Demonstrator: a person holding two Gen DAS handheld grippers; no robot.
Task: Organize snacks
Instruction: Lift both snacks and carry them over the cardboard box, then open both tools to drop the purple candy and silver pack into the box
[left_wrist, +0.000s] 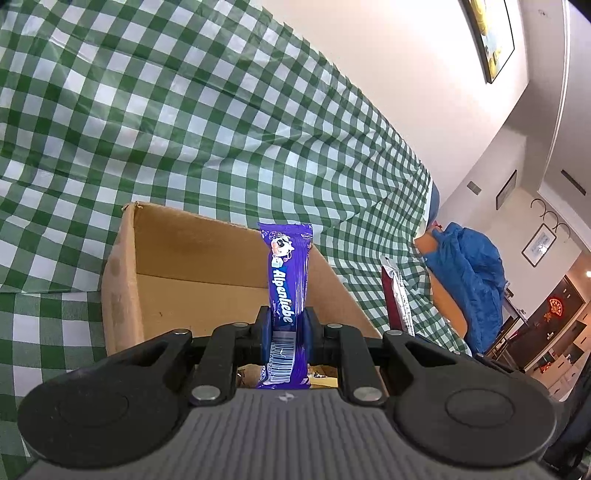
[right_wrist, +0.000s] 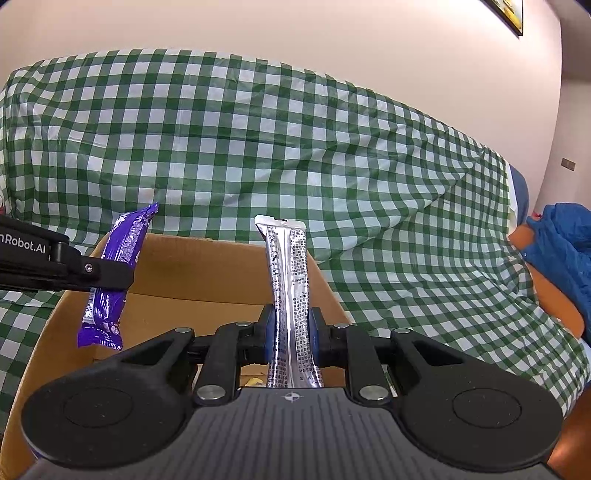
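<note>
A green and white checked cloth (right_wrist: 295, 147) drapes over a large piece of furniture against a cream wall (right_wrist: 295, 29). At the right, a crumpled blue garment (left_wrist: 469, 280) lies on an orange surface (right_wrist: 554, 295). A framed picture (left_wrist: 491, 37) hangs high on the wall.

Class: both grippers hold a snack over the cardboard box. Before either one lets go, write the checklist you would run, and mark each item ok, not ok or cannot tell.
1. Left gripper shut on purple Alpenliebe packet: ok.
2. Right gripper shut on silver packet: ok.
3. Cardboard box open at the top: ok.
4. Both packets over the box opening: ok.
5. The two packets apart from each other: ok.
6. Room left on the box floor: cannot tell, mostly hidden.
</note>
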